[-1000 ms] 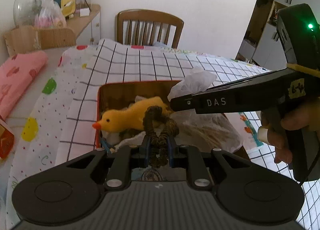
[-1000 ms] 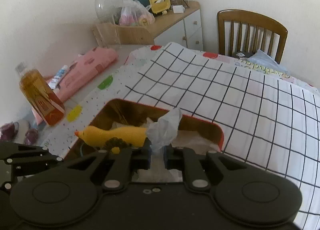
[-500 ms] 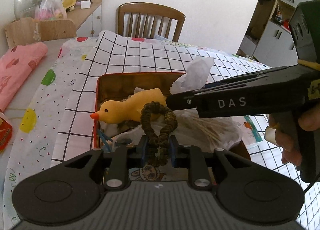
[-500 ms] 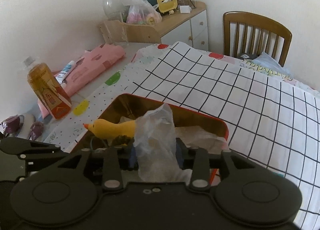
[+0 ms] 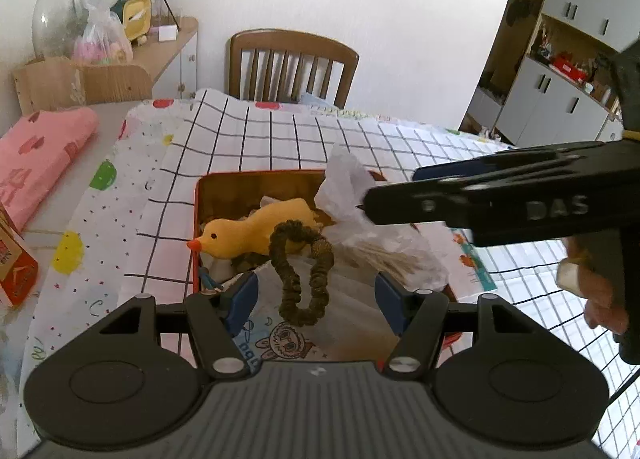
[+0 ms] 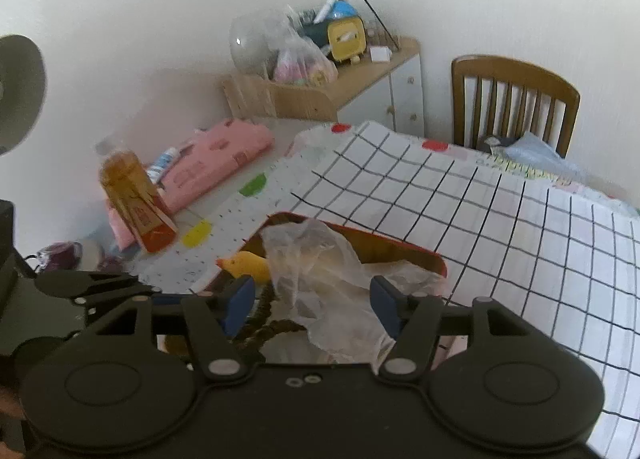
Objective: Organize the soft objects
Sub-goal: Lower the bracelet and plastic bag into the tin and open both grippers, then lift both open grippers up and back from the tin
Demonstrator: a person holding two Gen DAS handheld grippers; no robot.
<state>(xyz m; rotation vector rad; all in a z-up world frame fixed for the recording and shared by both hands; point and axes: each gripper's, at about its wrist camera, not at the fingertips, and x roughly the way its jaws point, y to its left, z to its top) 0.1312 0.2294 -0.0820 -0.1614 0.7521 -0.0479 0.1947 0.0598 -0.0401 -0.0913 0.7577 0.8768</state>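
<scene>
Your left gripper (image 5: pixel 316 301) has just been opening; the scrunchie (image 5: pixel 302 271) sits loose between its parted pads, over the red tin (image 5: pixel 197 219). Your right gripper (image 6: pixel 312 307) has likewise been opening, bag (image 6: pixel 320 279) ungripped between its pads

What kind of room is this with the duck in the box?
It looks like a room in someone's home, probably a dining area. There's a table covered with a white checked tablecloth, a brown wooden slat-back chair pushed up to it, and white storage cabinets with shelves full of household bits.
</scene>
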